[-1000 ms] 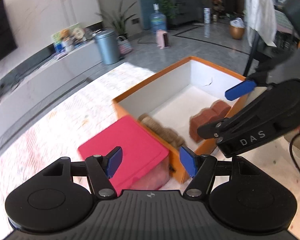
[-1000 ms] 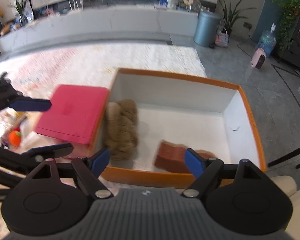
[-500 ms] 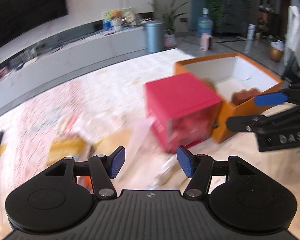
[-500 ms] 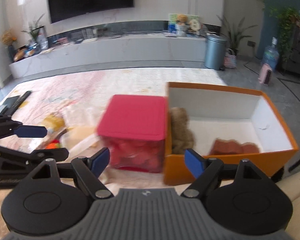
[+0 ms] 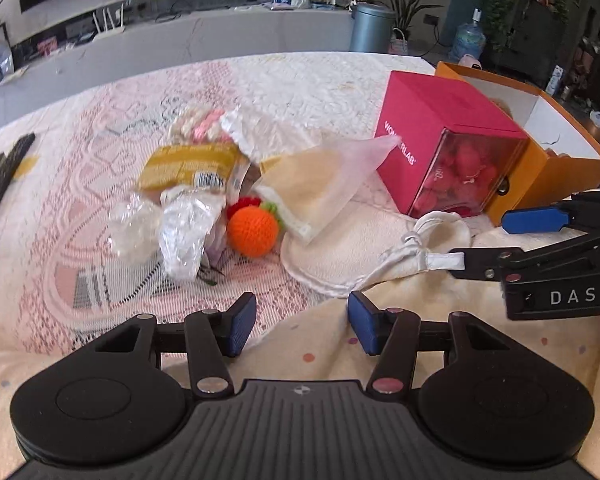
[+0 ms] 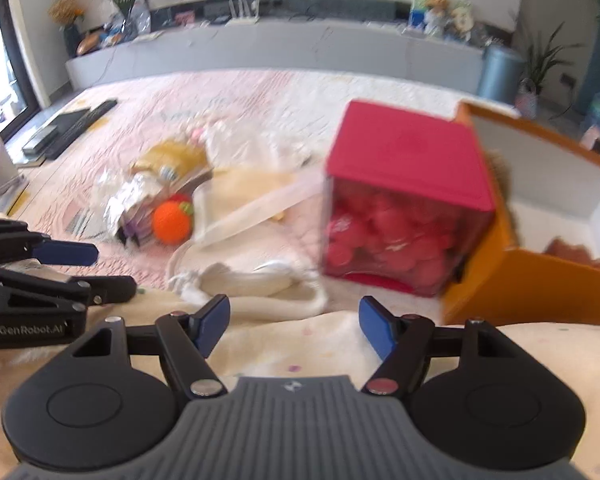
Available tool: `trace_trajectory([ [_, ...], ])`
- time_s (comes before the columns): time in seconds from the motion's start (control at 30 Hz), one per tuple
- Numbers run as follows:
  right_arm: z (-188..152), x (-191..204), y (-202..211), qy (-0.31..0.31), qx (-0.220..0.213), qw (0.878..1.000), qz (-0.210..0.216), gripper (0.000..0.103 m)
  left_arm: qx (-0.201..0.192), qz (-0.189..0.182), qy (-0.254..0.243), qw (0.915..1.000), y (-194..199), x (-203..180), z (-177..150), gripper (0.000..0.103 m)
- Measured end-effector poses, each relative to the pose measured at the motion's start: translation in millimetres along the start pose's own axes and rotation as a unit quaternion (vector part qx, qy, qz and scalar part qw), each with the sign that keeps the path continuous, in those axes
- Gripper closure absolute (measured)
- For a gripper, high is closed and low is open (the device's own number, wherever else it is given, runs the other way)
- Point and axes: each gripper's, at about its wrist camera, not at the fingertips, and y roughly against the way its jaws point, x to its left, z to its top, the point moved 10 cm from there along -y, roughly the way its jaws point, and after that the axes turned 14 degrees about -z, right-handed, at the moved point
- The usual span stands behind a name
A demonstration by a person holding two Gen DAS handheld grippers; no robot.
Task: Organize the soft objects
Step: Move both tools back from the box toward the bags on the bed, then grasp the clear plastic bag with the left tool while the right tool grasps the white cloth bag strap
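We take the cube box (image 5: pixel 440 140) as our landmark. Touching its right side stands the open box (image 5: pixel 540 168), and a lumpy item (image 6: pixel 576 254) lies inside that one. Just before the cube box lies the drawstring pouch (image 5: pixel 360 248). To its left a flat sachet (image 5: pixel 316 184) leans with one corner reaching the cube box. Left of the sachet sits the knitted ball (image 5: pixel 253 230), then the crinkled wrappers (image 5: pixel 172 224), with a labelled packet (image 5: pixel 188 166) behind them. Far left of the cube box, at the cloth's edge, lies a remote (image 5: pixel 2 176).
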Motion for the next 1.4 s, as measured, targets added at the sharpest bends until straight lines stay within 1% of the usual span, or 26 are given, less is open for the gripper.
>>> trace_trajectory([
  [0.03,1.9,4.0,-3.6,-0.005,0.004,1.000,0.006,0.014,0.002,0.001,0.004,1.0000,-1.0,1.6,-4.0,0.040],
  [0.17,9.5,23.4,-18.3,-0.014,0.018,0.999,0.032,0.005,0.011,0.000,0.013,0.9999,-7.1,5.3,-8.2,0.040],
  [0.2,10.8,26.8,-24.5,-0.010,0.026,0.999,0.029,0.003,0.012,0.000,0.014,0.9998,-7.2,5.8,-9.3,0.040],
  [0.33,7.1,29.1,-53.2,0.000,0.056,0.998,0.000,0.003,0.017,-0.005,0.022,0.9996,-12.2,11.0,-10.5,0.040],
  [0.4,3.0,26.5,-63.4,-0.010,0.075,0.997,0.005,0.003,0.019,-0.007,0.027,0.9994,-13.1,12.4,-11.5,0.040],
  [0.5,2.2,26.6,-69.7,-0.022,0.077,0.997,0.017,0.004,0.023,-0.007,0.033,0.9992,-16.7,13.9,-11.4,0.040],
  [0.53,2.1,27.6,-70.3,-0.023,0.074,0.997,0.022,0.012,0.024,-0.006,0.034,0.9991,-18.1,14.3,-10.5,0.040],
  [0.57,1.7,29.0,-70.2,-0.023,0.072,0.997,0.028,0.017,0.025,-0.005,0.034,0.9991,-18.9,14.3,-10.5,0.040],
  [0.63,1.6,30.7,-69.0,-0.014,0.063,0.998,0.021,0.040,0.026,-0.005,0.033,0.9991,-19.0,14.2,-10.5,0.041],
  [0.67,1.6,30.9,-67.5,-0.011,0.058,0.998,0.018,0.046,0.024,-0.005,0.033,0.9992,-18.5,14.2,-10.2,0.042],
  [0.73,2.7,28.9,-66.1,-0.008,0.051,0.999,0.009,0.084,0.021,-0.007,0.034,0.9992,-17.6,14.0,-9.5,0.043],
  [0.8,5.5,27.3,-64.2,-0.013,0.047,0.999,0.016,0.092,0.016,-0.009,0.033,0.9993,-16.6,12.9,-7.1,0.048],
  [0.83,7.2,27.2,-62.3,-0.013,0.043,0.999,0.019,0.094,0.014,-0.010,0.031,0.9994,-15.8,11.6,-5.2,0.051],
  [0.87,9.6,27.3,-59.2,-0.009,0.036,0.999,0.018,0.095,0.010,-0.012,0.026,0.9995,-14.7,9.9,-3.3,0.055],
  [0.93,16.3,27.0,-50.8,0.003,0.020,1.000,0.012,0.095,0.002,-0.015,0.012,0.9998,-12.2,5.7,2.6,0.059],
  [1.0,23.2,25.0,-45.2,0.025,0.011,1.000,-0.007,0.095,-0.006,-0.016,-0.003,0.9999,-10.5,2.3,10.4,0.060],
  [1.13,23.1,16.9,-53.9,0.080,0.030,0.996,-0.033,0.095,-0.006,-0.001,-0.047,0.9989,-15.1,-0.6,30.9,0.061],
  [1.2,20.9,5.8,-64.8,0.065,0.047,0.996,-0.037,0.093,-0.004,0.001,-0.078,0.9969,-22.6,-3.6,39.5,0.061],
  [1.27,20.0,0.3,-71.2,0.029,0.063,0.997,-0.016,0.088,0.001,0.005,-0.108,0.9942,-32.7,-6.5,45.7,0.061],
  [1.3,19.8,0.7,-72.1,0.017,0.065,0.998,-0.005,0.079,0.005,0.005,-0.123,0.9924,-38.2,-8.3,47.8,0.061],
  [1.33,20.4,2.2,-72.2,0.016,0.062,0.998,0.003,0.075,0.008,0.004,-0.135,0.9909,-43.6,-9.9,49.5,0.061],
  [1.37,21.5,3.9,-71.9,0.020,0.055,0.998,0.004,0.075,0.012,0.001,-0.144,0.9894,-48.5,-11.2,50.3,0.061],
  [1.4,22.3,6.6,-71.5,0.027,0.048,0.998,0.006,0.072,0.019,-0.005,-0.155,0.9877,-54.6,-12.0,49.9,0.061],
])
